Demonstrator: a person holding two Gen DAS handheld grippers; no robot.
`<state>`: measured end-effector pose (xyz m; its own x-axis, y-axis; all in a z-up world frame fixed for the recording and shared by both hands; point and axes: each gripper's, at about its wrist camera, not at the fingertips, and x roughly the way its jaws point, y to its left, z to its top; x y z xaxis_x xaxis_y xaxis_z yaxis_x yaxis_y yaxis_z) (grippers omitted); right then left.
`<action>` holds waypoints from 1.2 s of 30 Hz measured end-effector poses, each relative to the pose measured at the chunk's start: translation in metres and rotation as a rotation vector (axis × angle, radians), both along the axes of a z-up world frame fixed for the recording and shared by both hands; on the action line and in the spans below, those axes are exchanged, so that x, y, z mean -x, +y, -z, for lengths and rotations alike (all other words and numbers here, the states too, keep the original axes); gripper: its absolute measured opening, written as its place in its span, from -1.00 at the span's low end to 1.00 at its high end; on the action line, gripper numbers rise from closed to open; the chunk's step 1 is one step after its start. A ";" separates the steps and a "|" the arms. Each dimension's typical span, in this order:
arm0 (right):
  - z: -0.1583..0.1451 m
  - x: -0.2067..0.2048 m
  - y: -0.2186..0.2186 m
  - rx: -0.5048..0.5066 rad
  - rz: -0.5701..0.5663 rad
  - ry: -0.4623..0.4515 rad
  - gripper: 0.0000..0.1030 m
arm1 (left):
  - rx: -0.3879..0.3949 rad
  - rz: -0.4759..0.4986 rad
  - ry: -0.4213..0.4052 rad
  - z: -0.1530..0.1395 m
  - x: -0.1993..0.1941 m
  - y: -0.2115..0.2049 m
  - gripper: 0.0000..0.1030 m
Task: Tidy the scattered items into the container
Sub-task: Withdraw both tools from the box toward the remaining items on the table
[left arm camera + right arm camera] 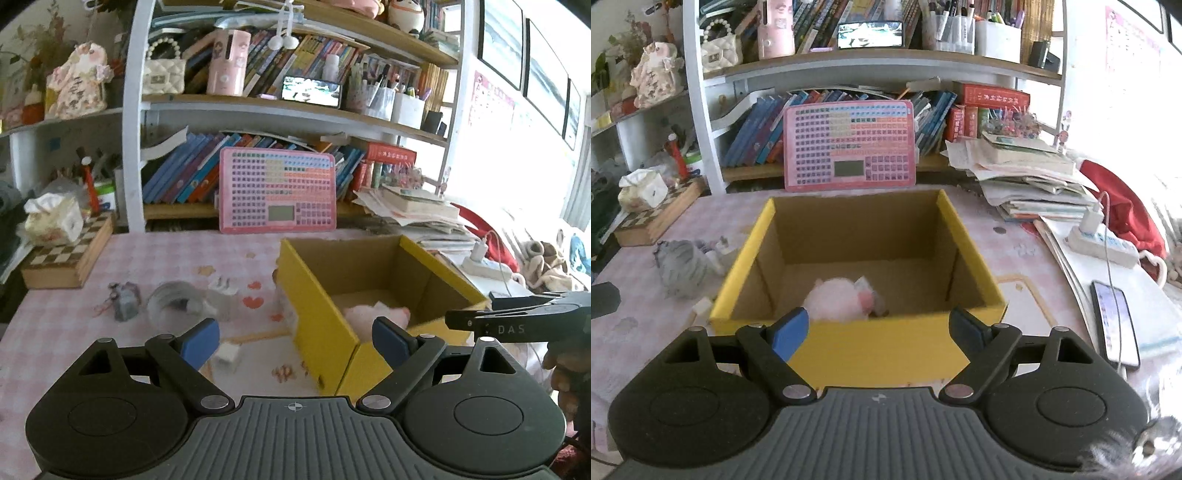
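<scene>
Two blue-padded fingers of the left gripper [295, 341] stand wide apart with nothing between them, poised over the near left corner of the yellow cardboard box [321, 325], which serves as the landmark on the pink checked tablecloth [66, 325]. Likewise the right gripper [879, 330] hovers at the box's near wall, its two fingers spread and empty; from the left wrist view its black body juts in at the box's right side. Inside the box, against the near wall, lies one pink plush toy [838, 299], the only item in it. To the left of the box, still on the cloth, lie several scattered things: one coil of clear tape [173, 299], one small grey keychain figure [123, 301] further left, one white plug adapter [223, 286] just behind the coil, one small white cube [227, 354] near the box's front corner, and one thin wooden stick [258, 336] pointing toward the box. From the right wrist view one grey striped plush [683, 267] also sits left of the box. Behind the box leans one pink keyboard-like toy board [849, 142] against the bookshelf. Right of the box lie one white power strip [1102, 245] and one smartphone [1113, 321], its screen lit. Far left of the box sits one chessboard case [66, 258] with one tissue pack on top.
</scene>
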<state>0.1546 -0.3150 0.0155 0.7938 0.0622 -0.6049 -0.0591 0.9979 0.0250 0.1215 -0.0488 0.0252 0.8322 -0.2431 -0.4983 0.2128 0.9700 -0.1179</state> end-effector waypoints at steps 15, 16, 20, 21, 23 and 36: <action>0.019 0.058 0.074 0.042 -0.018 0.053 0.59 | -0.005 0.019 0.024 0.010 0.039 0.060 0.79; 0.020 0.059 0.078 0.042 -0.028 0.056 0.59 | -0.006 0.021 0.026 0.011 0.040 0.063 0.79; 0.024 0.063 0.097 0.052 -0.069 0.064 0.59 | -0.009 0.024 0.039 0.014 0.045 0.073 0.79; 0.024 0.064 0.101 0.056 -0.075 0.066 0.59 | -0.010 0.025 0.041 0.015 0.046 0.075 0.79; 0.024 0.066 0.107 0.055 -0.081 0.069 0.59 | -0.012 0.026 0.047 0.016 0.048 0.079 0.79; 0.026 0.071 0.151 0.071 -0.172 0.079 0.56 | -0.008 -0.011 0.057 0.018 0.054 0.111 0.79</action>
<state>0.0834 -0.1636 -0.0101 0.7251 0.1480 -0.6726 -0.2297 0.9727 -0.0336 0.0673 0.0619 0.0074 0.8051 -0.2300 -0.5467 0.1955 0.9731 -0.1215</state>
